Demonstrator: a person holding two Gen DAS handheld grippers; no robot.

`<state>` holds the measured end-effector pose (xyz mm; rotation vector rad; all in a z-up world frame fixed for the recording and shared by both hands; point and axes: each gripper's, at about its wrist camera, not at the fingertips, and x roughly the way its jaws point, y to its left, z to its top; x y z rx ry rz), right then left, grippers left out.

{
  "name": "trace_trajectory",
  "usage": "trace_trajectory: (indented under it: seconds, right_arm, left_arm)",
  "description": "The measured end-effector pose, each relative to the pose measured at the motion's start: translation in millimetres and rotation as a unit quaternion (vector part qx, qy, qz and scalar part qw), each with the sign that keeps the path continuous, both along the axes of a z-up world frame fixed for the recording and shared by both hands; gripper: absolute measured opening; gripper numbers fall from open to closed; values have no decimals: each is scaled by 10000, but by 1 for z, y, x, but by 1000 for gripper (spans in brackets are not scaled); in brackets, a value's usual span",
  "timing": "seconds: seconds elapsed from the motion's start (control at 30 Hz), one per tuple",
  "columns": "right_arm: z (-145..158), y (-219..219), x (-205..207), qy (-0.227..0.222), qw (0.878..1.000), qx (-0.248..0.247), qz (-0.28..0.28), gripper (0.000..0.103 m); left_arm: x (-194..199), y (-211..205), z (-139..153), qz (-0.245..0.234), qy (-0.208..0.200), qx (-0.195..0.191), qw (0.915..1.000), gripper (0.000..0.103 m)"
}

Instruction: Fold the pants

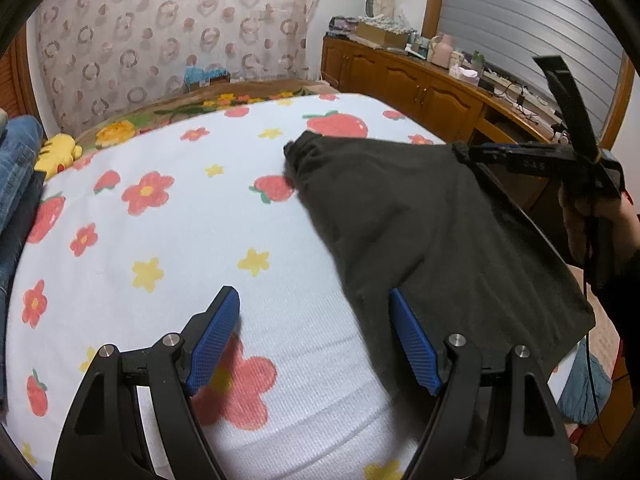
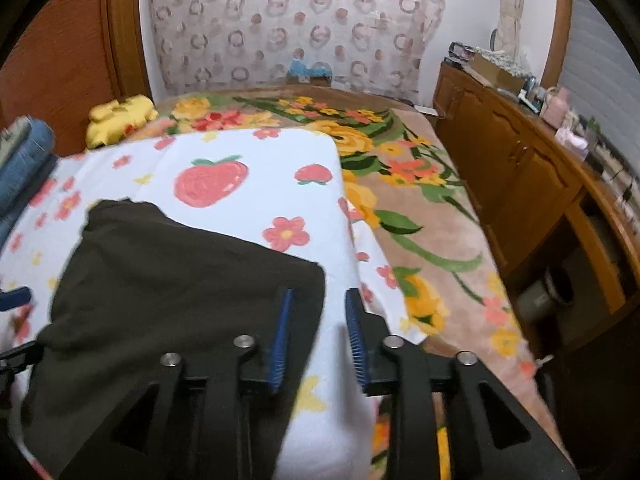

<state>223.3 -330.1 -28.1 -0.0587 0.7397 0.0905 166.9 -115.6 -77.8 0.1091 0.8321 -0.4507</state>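
1. My left gripper [image 1: 316, 340] hangs over the bed with its jaws spread wide. Only the strawberry-and-flower sheet [image 1: 160, 240] and the left edge of the cloth lie between the blue pads [image 1: 216, 340], and they grip nothing.
2. The dark grey pants [image 1: 420, 220] lie on the right side of that sheet. One end is bunched at the far side and the body of the cloth spreads toward the near right, where its edge hangs off the bed.
3. My left gripper's right finger stands in front of the near left edge of the pants. I cannot tell whether it touches the cloth.
4. My right gripper [image 2: 320, 296] has its jaws partly open, with a clear gap between the pads. They press on nothing: its left finger lies over the right edge of the pants [image 2: 180, 280] and its right finger over bare sheet [image 2: 248, 152].
5. In the left camera, the right gripper [image 1: 464, 152] reaches in from the right. Its tips are at a raised, puckered corner of the pants, with my right hand [image 1: 580, 220] on the handle. From this side I cannot tell whether it pinches that corner.
6. A floral blanket [image 2: 400, 200] shows beyond the sheet on the far and right sides.
7. A yellow soft toy [image 1: 60, 152] and folded jeans [image 1: 16, 160] lie at the far left.
8. A wooden cabinet [image 1: 420, 88] runs along the right wall, and a ring-patterned curtain [image 1: 160, 32] hangs at the far end.
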Motion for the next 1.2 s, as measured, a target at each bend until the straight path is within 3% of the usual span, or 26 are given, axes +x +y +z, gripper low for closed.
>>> trace_trajectory:
  seconds: [0.37, 0.67, 0.97, 1.03, 1.13, 1.2]
  right_arm:
    - [-5, -26, -1, 89, 9988, 336, 350, 41]
    - [-12, -36, 15, 260, 9960, 553, 656, 41]
    - [-14, -35, 21, 310, 9942, 668, 783, 41]
    - [-14, -32, 21, 298, 9940, 645, 828, 40]
    - [-14, -28, 20, 289, 9936, 630, 888, 29]
    - [-14, -24, 21, 311, 9935, 610, 912, 27]
  left_arm:
    - [46, -10, 22, -87, -23, -78, 9999, 77]
    - [104, -20, 20, 29, 204, -149, 9997, 57]
    - [127, -28, 3, 28, 458, -210, 9987, 48]
    - [128, -30, -1, -8, 504, -238, 9984, 42]
    - [127, -32, -3, -55, 476, -250, 9985, 37]
    - [127, -32, -3, -87, 485, -285, 9984, 34]
